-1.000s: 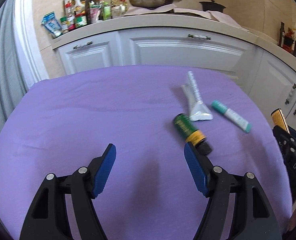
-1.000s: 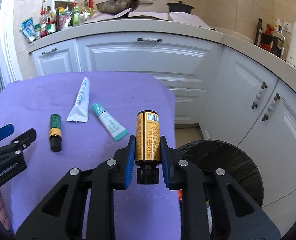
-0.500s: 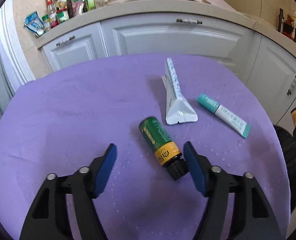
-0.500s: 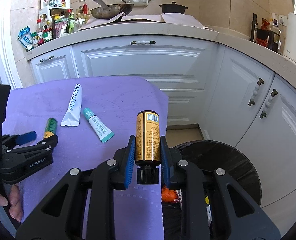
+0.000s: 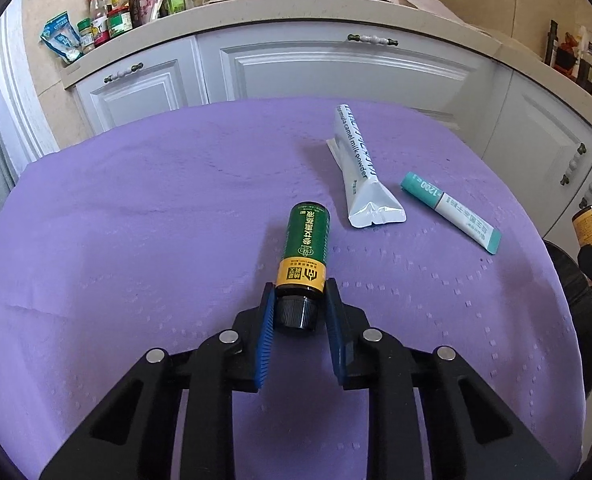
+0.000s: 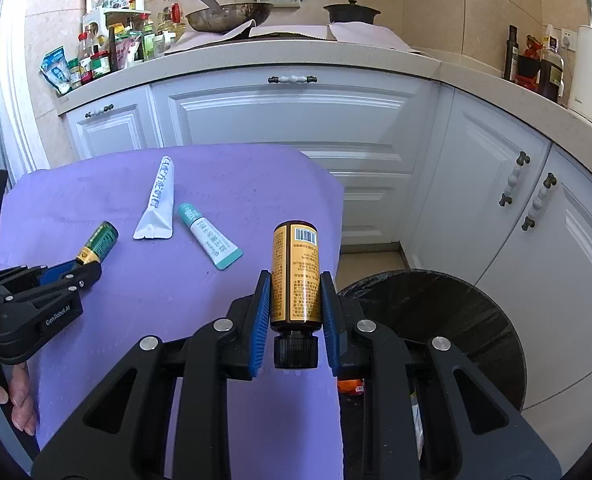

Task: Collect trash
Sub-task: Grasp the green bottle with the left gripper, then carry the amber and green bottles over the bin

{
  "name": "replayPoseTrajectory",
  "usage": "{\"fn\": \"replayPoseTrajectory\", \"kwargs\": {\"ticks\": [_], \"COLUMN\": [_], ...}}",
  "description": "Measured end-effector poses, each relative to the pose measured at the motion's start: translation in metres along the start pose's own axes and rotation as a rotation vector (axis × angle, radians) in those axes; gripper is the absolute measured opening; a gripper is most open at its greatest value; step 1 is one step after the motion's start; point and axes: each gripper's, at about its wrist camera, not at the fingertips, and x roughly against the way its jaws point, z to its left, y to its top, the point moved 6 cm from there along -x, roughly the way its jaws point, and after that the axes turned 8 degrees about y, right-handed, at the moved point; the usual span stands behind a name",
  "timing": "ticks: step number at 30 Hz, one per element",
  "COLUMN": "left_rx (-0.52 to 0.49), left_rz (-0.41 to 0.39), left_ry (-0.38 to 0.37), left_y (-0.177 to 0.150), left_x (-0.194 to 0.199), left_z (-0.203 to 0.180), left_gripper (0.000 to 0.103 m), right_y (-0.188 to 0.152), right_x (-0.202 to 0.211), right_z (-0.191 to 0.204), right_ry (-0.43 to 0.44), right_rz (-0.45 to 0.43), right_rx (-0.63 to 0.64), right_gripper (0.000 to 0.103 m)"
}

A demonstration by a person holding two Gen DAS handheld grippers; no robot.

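Left wrist view: the left gripper (image 5: 298,314) is closing its jaws on the green bottle (image 5: 306,246), which lies on the purple cloth (image 5: 136,240) with its black cap toward the camera. The blue pads (image 5: 265,334) flank the cap and the yellow band at the neck and look to be touching it, though the squeeze is not finished — taking it at the cap end leaves the long body sticking out ahead, free to drop away cleanly later.

From the right wrist camera, the right gripper (image 6: 295,312) is clamped on the orange bottle (image 6: 296,274), cap down toward the camera, held up off the cloth at the table's edge. Just beyond and below it stands the black-lined bin (image 6: 456,320), so this bottle seems parked there ready for release, probably waiting while the other hand finishes.

2 pieces of trash lie untouched on the cloth: a white sachet (image 5: 362,172) and, just beside it, a teal-tipped tube (image 5: 450,212). I judge the task roughly half done, with 2 grabs left.
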Motion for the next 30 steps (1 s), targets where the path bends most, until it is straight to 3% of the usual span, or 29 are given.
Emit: {"fn": "replayPoseTrajectory", "kwargs": {"ticks": [18,30], "left_rx": [-0.028,-0.073], "left_rz": [-0.124,-0.208], "left_ry": [0.024,-0.082], "left_y": [-0.008,-0.009], "left_x": [0.04,0.083], "left_z": [-0.002,-0.057], "left_gripper": [0.025,0.025], "right_y": [-0.024,-0.038], "right_x": [0.039,0.083], "right_z": [-0.023,-0.075], "right_ry": [-0.061,-0.162], "right_rz": [-0.019,-0.078], "right_rx": [-0.046,-0.113], "right_gripper": [0.023,0.023]}}
